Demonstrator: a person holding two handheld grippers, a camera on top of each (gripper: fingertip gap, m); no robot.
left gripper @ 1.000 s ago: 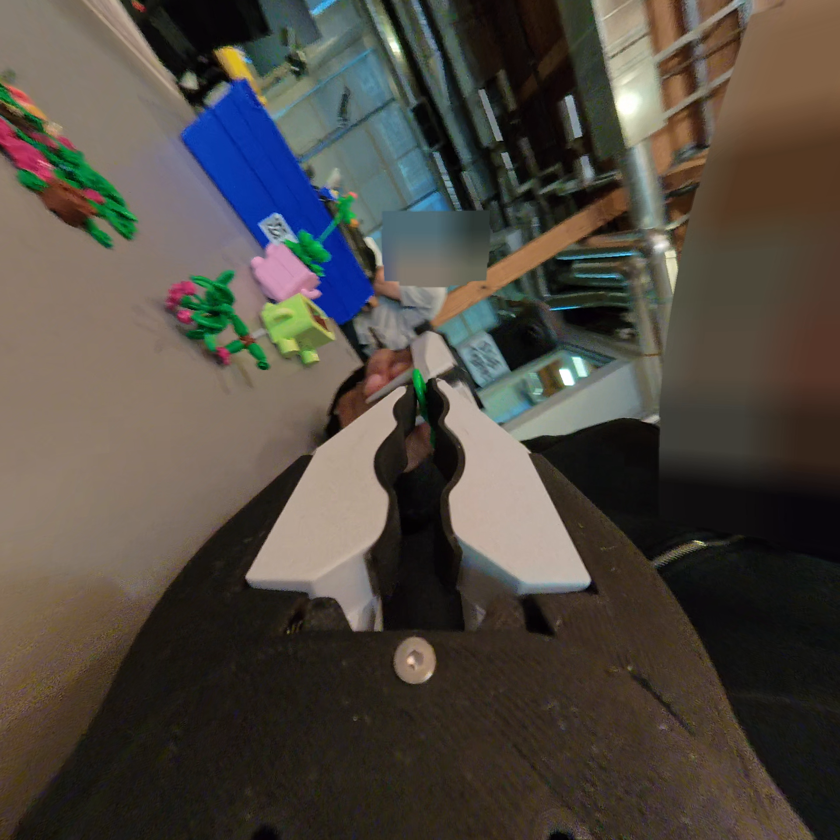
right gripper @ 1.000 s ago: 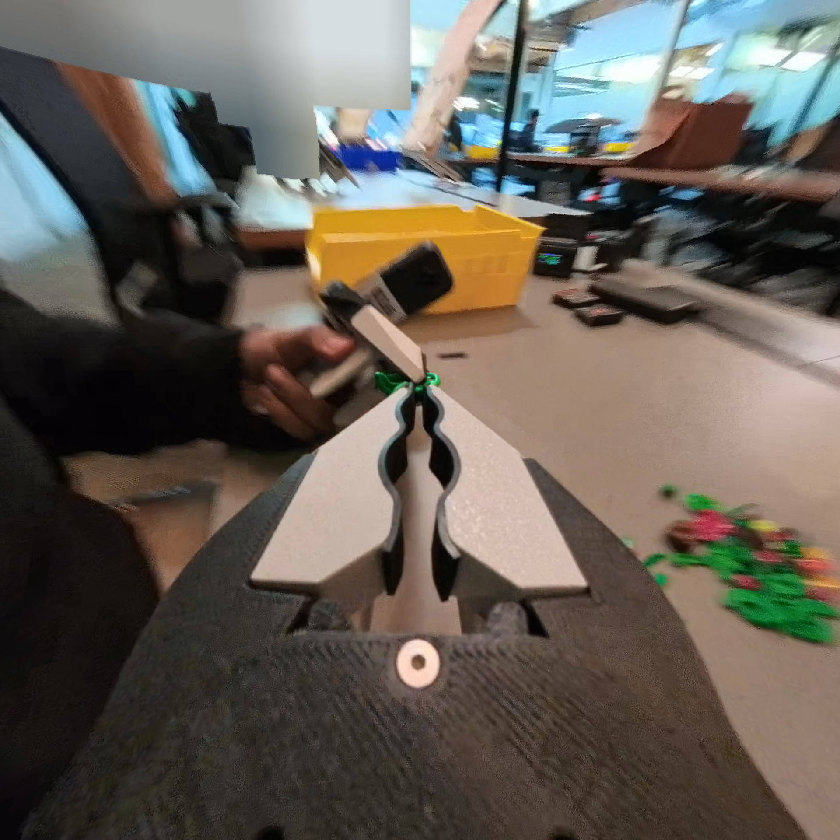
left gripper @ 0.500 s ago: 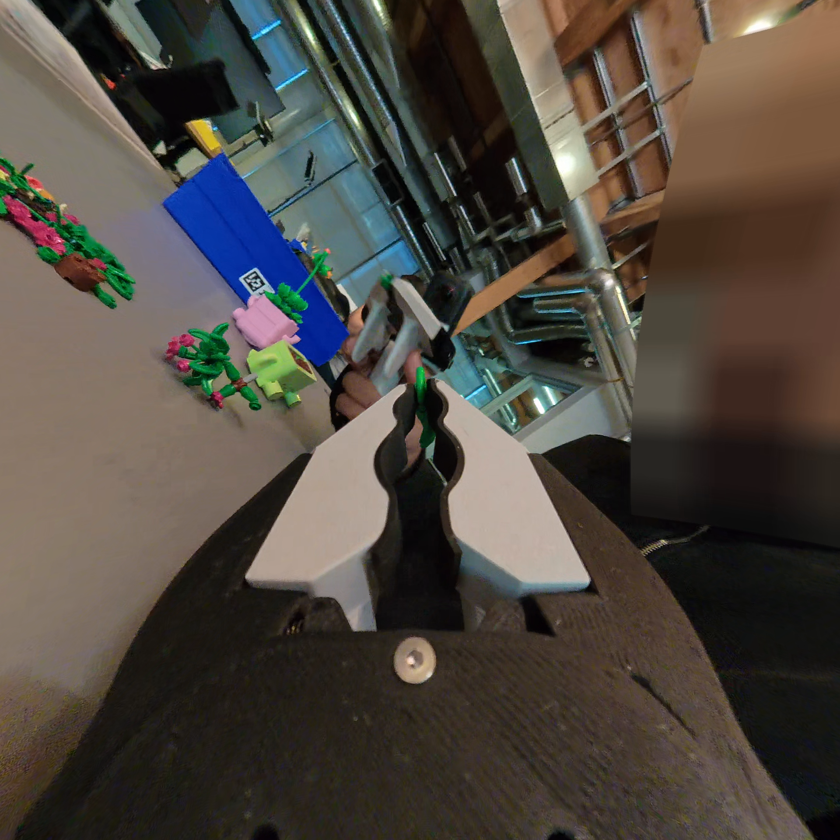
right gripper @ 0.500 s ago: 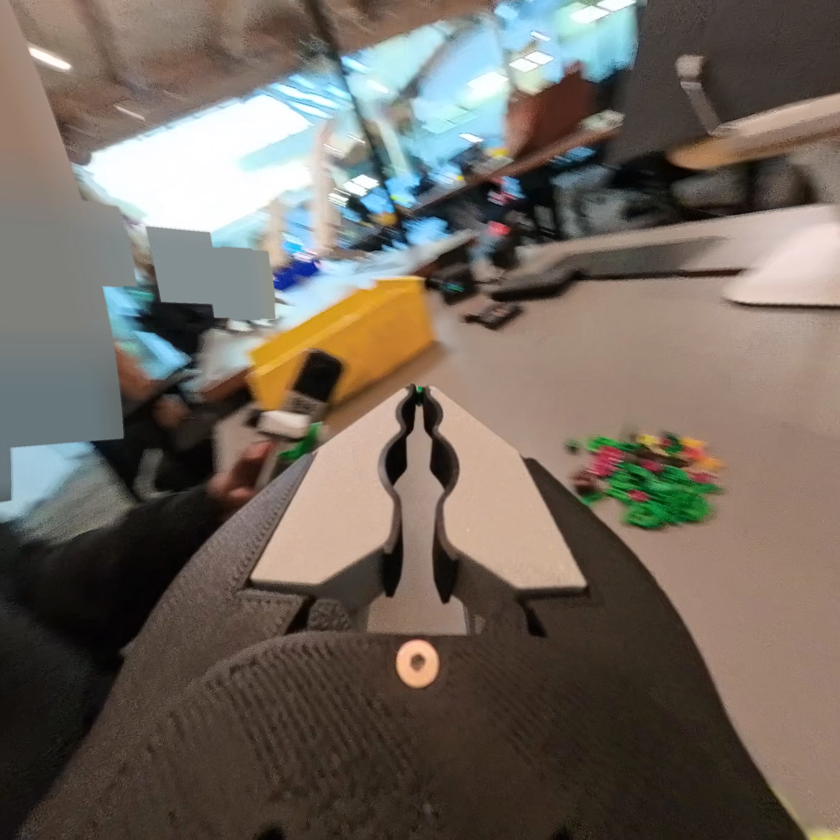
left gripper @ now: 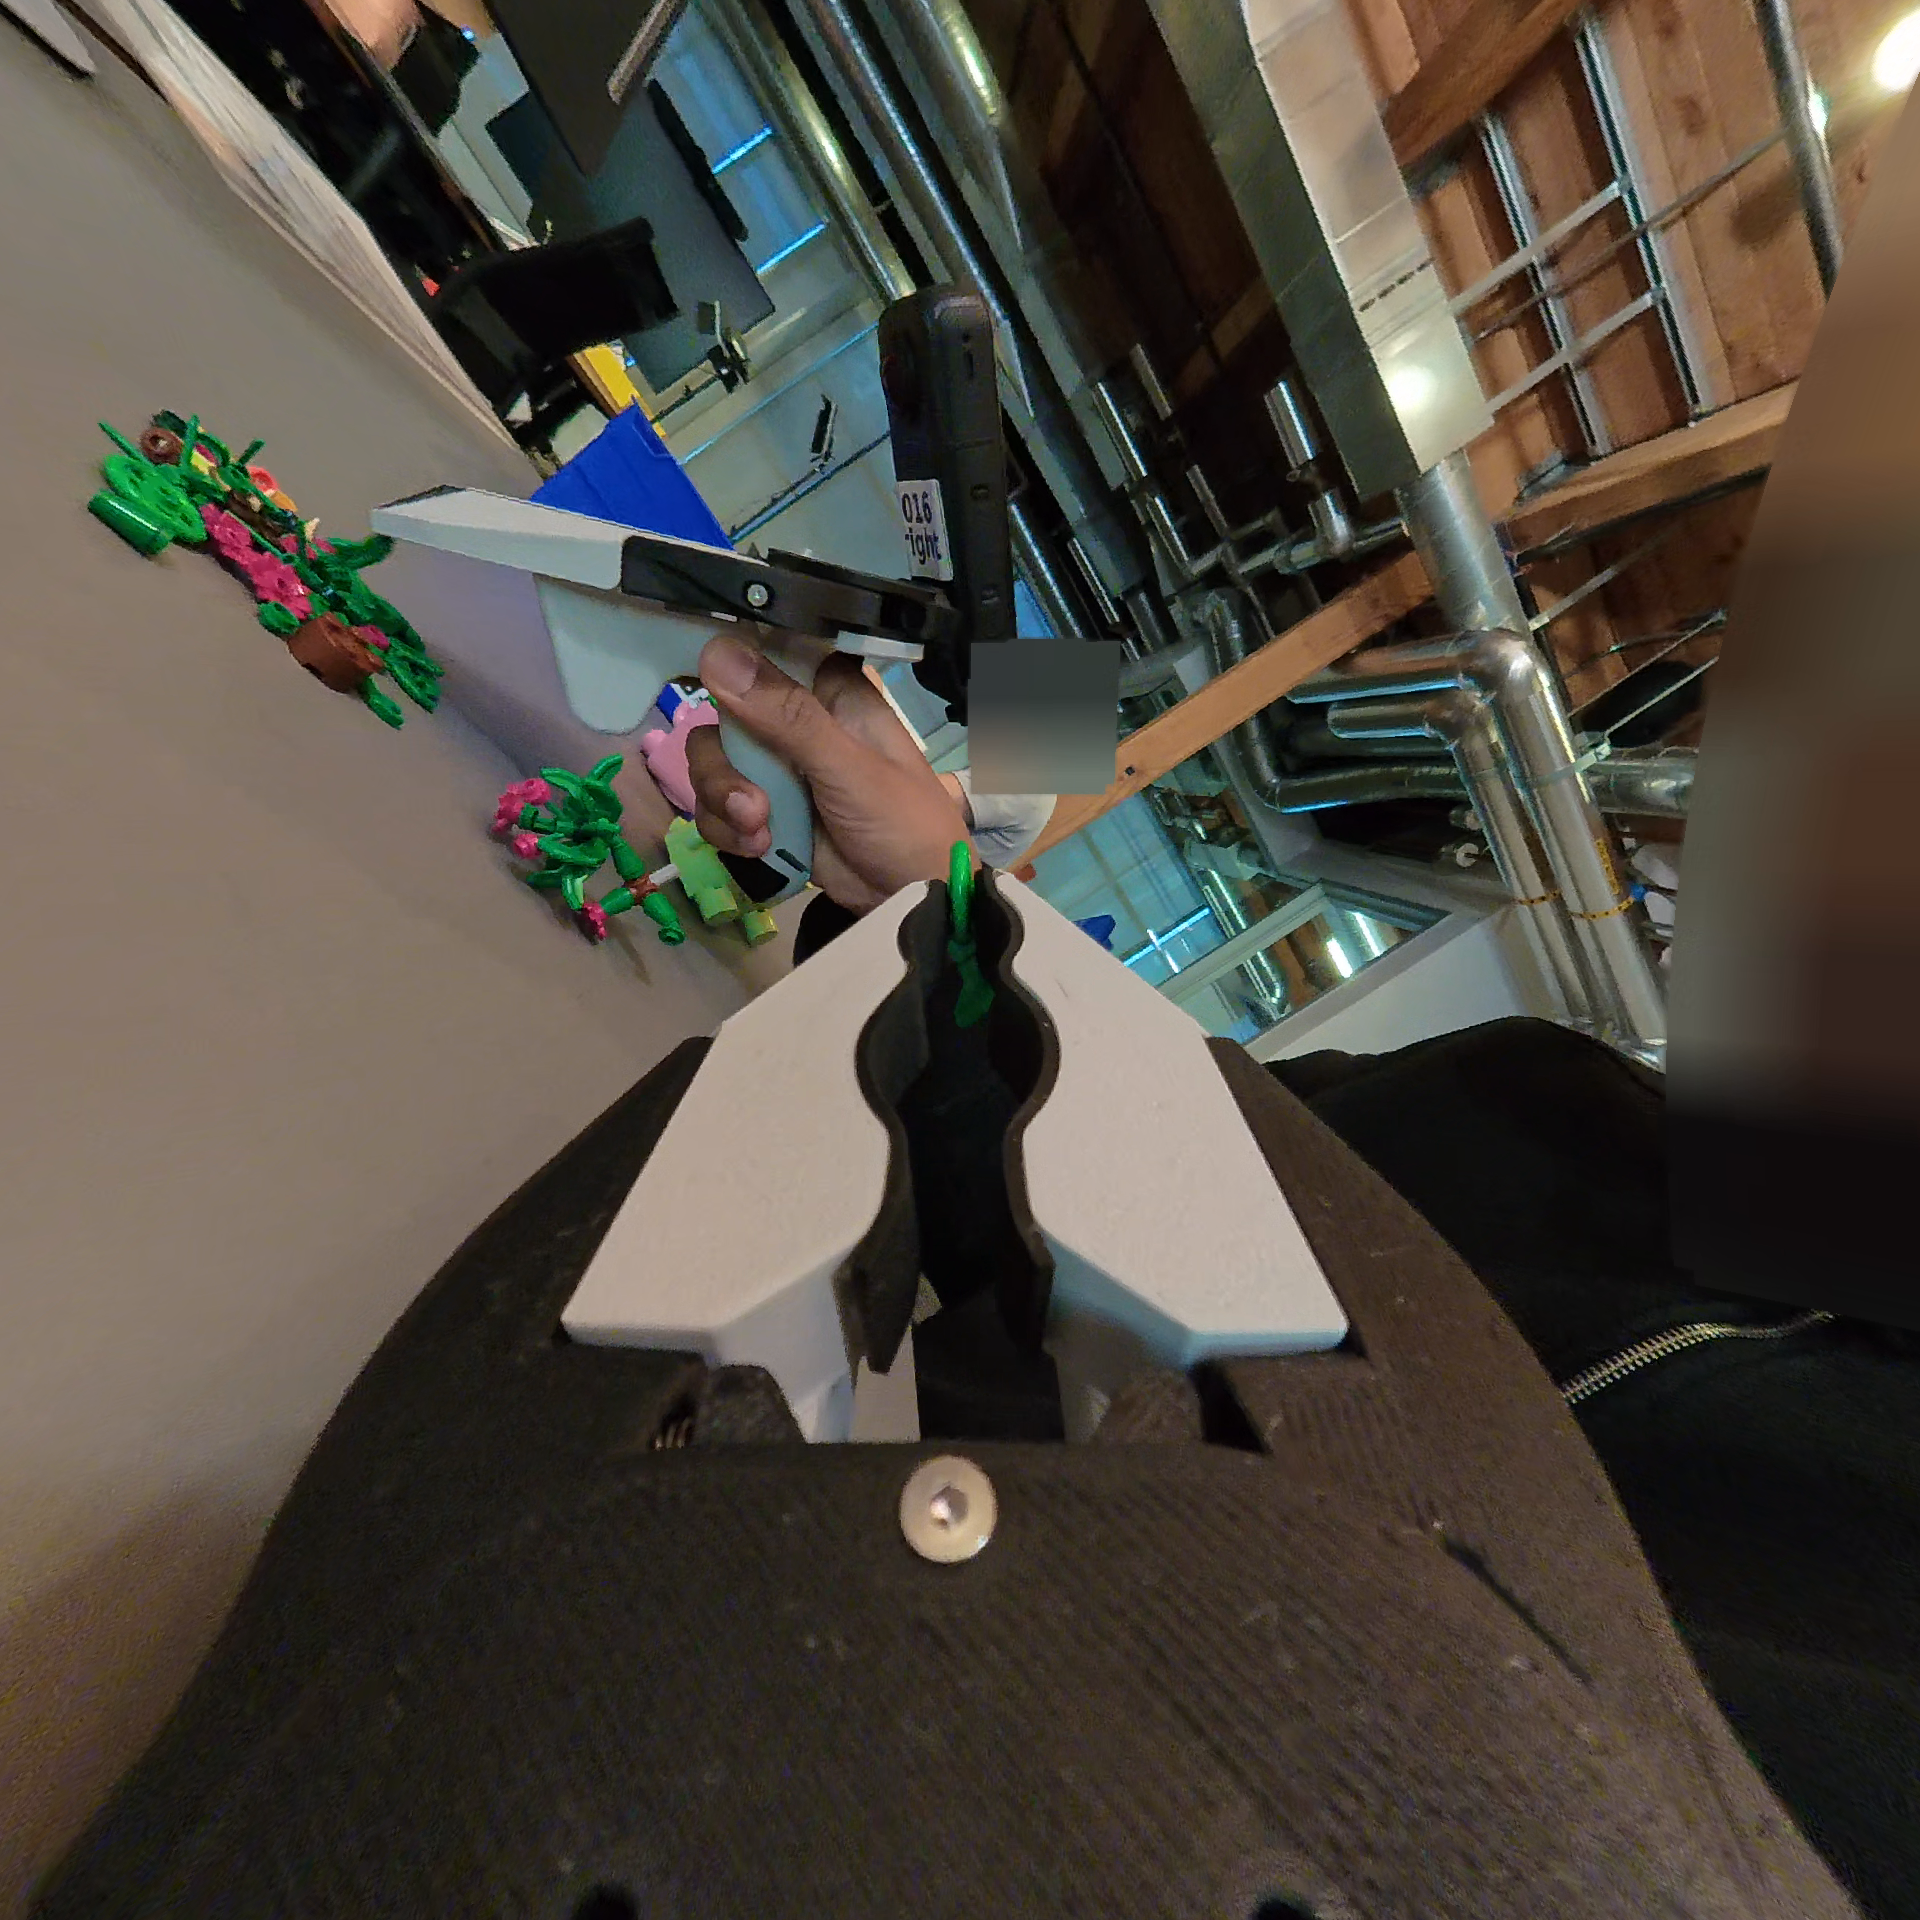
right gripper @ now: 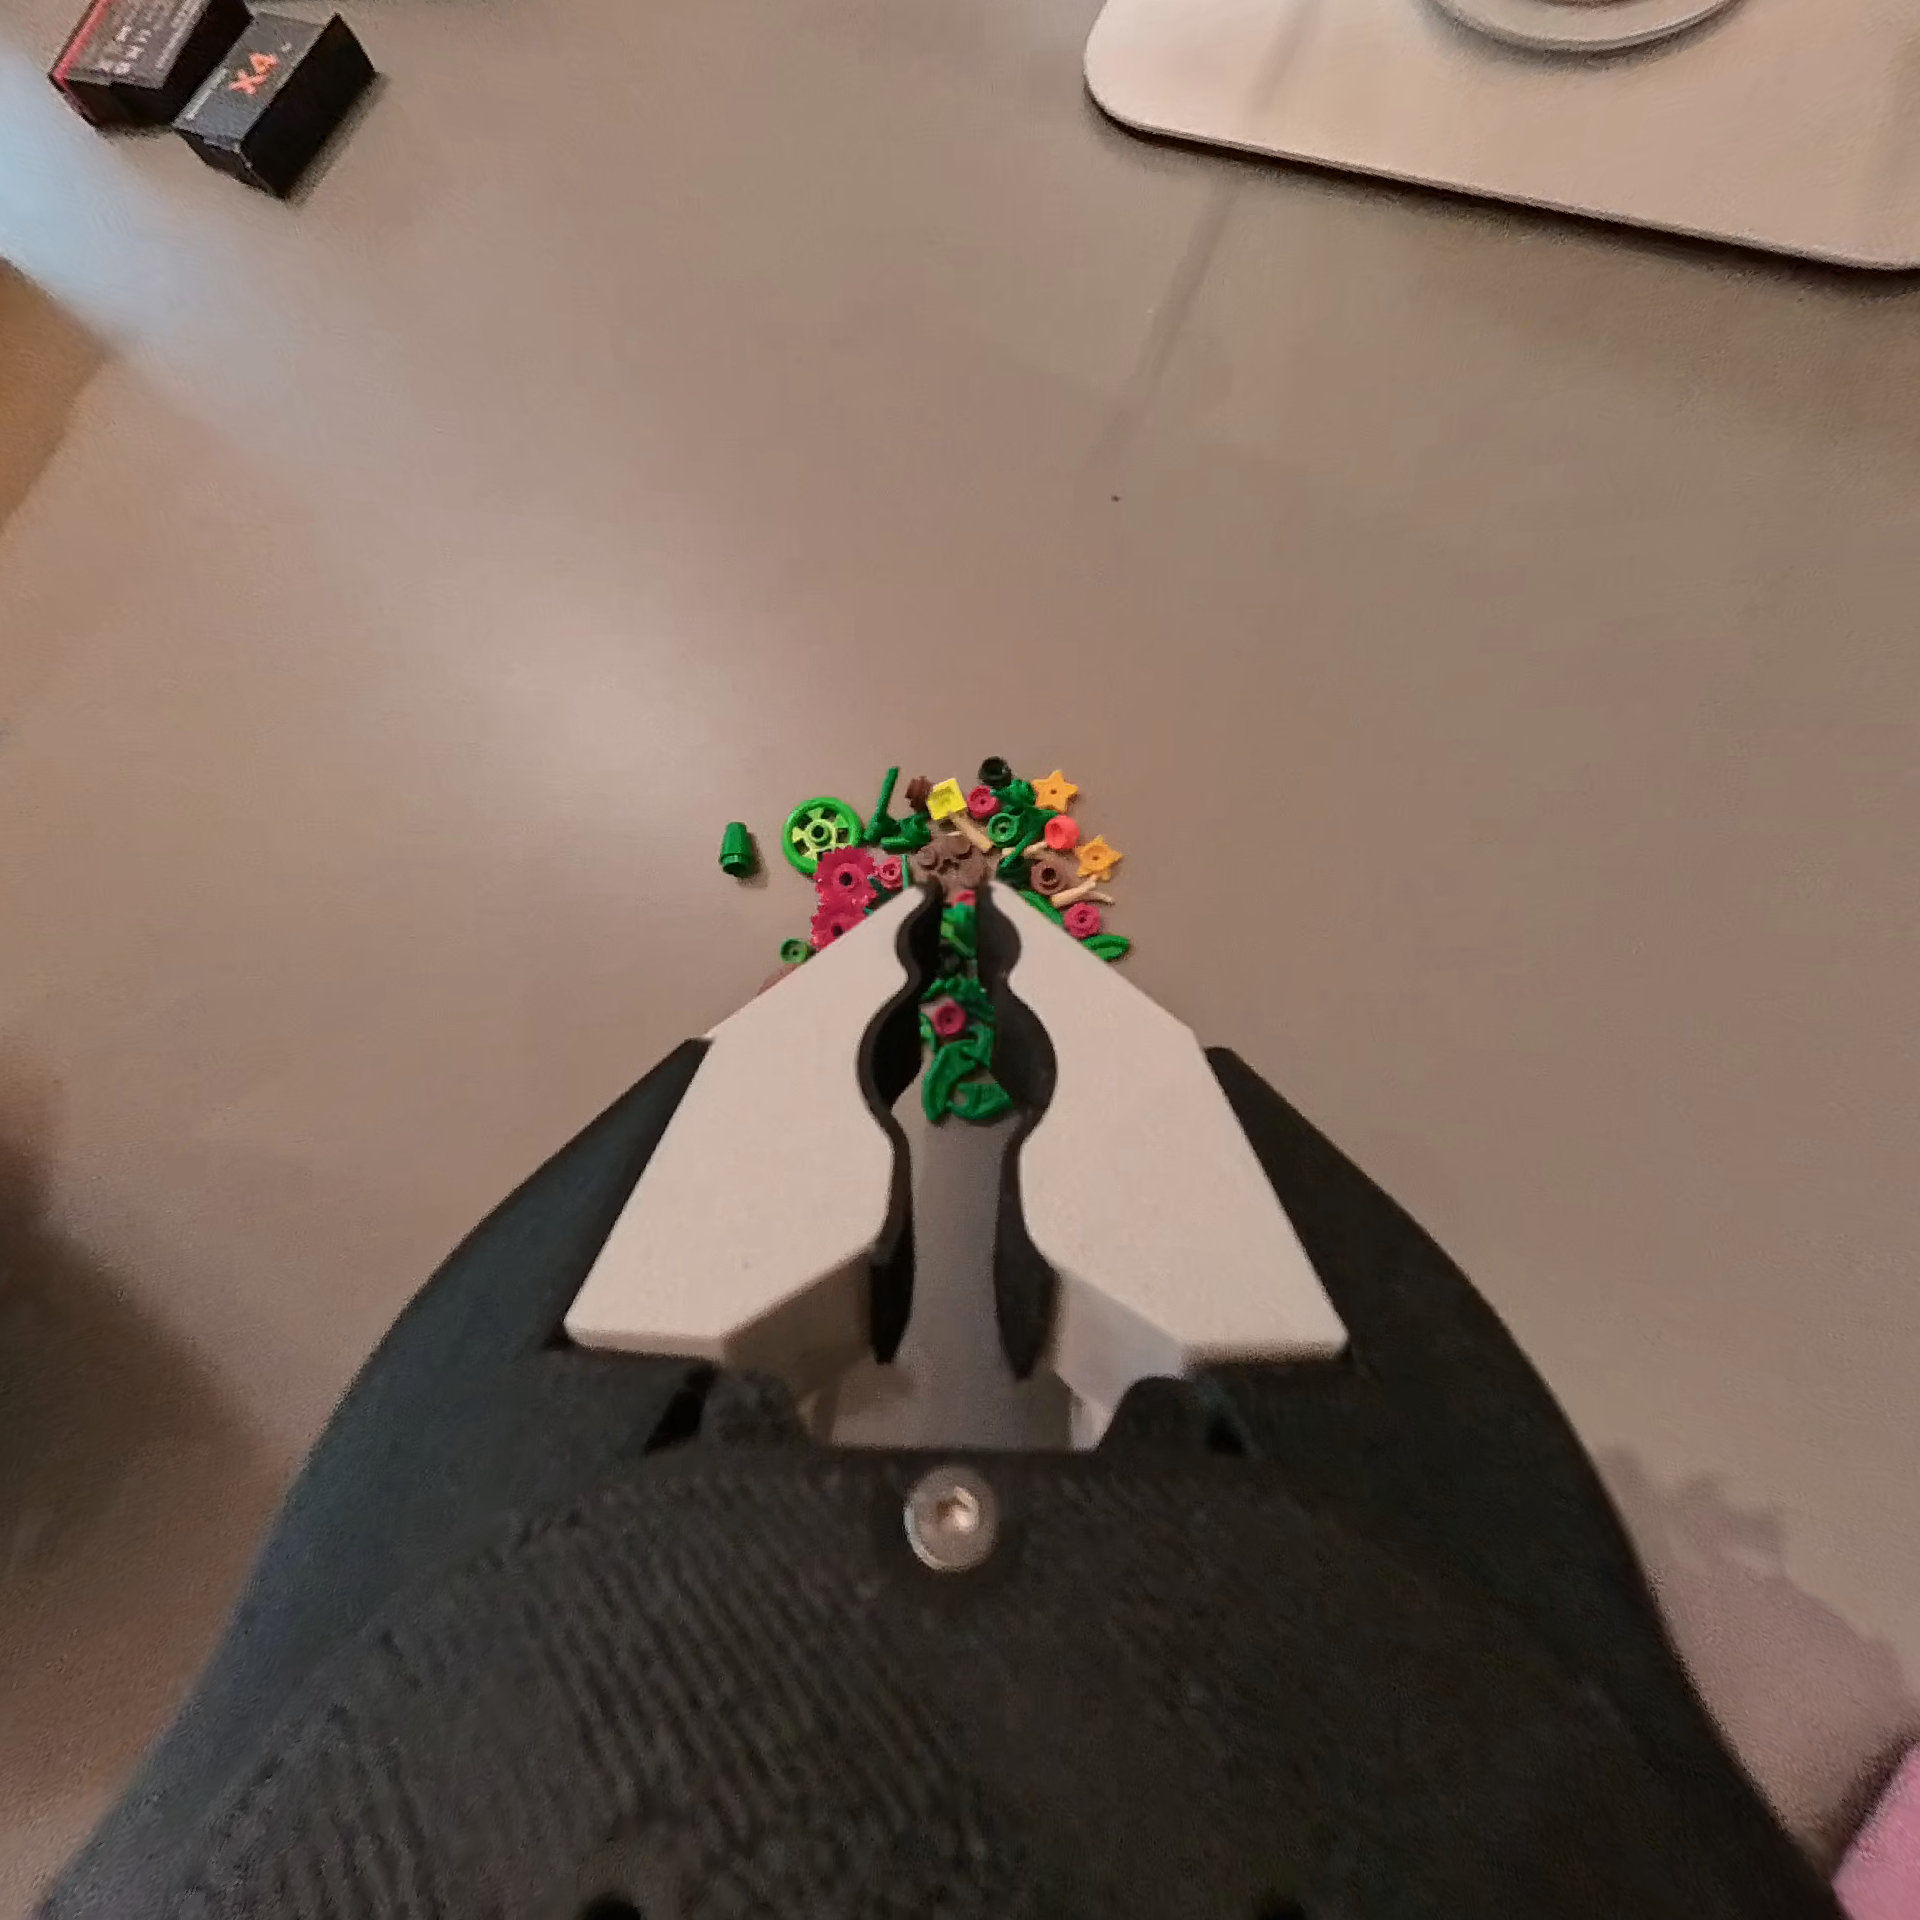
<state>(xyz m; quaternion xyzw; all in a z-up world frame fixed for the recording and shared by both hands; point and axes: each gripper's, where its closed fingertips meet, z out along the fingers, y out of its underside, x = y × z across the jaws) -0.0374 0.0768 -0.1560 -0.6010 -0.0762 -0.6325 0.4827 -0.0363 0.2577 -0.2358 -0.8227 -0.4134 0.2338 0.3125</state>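
Green plastic stem [left gripper: 964, 940] pinched in clenched left gripper [left gripper: 961, 883], right gripper [right gripper: 954, 896] slightly parted, empty, above brick pile [right gripper: 940, 842]

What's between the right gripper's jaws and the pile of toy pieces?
Nothing shows between: in the right wrist view the right gripper sits directly over the pile of toy pieces, jaws nearly shut.

The grey table [right gripper: 1351, 582] lies bare and open on every side of the heap of small toy flower pieces [right gripper: 940, 862] at its middle; that heap sits directly under the tips of the right gripper [right gripper: 956, 899], whose narrow gap is open. Toward the far left corner stand two black boxes [right gripper: 218, 78]; toward the far right corner a pale flat stand base [right gripper: 1558, 125] takes up the edge. In the left wrist view, the hand [left gripper: 821, 790] holding the right gripper blocks the way ahead, beside an assembled green plant [left gripper: 582, 842].
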